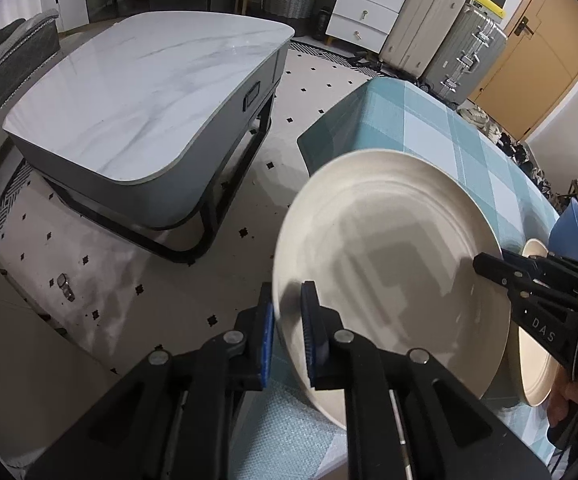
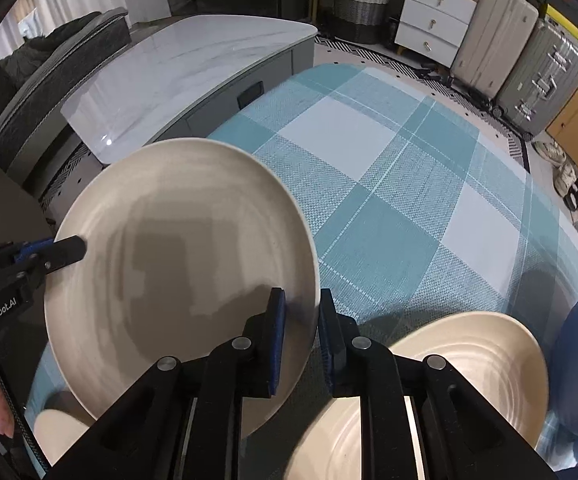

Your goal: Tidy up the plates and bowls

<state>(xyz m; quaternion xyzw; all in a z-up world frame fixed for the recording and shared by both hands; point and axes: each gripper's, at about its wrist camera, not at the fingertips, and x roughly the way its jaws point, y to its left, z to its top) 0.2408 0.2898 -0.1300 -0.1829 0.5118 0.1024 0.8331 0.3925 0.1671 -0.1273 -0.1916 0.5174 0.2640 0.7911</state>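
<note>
Both grippers are clenched on opposite rims of one cream plate [image 2: 177, 264], the left gripper [image 1: 289, 328] at its left edge and the right gripper [image 2: 301, 332] at its right, holding it tilted above the checked surface [image 2: 389, 184]. A second cream plate [image 2: 469, 360] lies just right. To stack cleanly, level the held plate, centre it over that one, and lower both sides evenly before letting go.

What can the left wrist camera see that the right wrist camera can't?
Only the left wrist view shows the black table legs and the spotted floor beside them. Only the right wrist view shows most of the second cream plate lying on the checked cloth. Both show the big cream plate, pinched at opposite rims by the left gripper and the right gripper, and the marble table.
</note>
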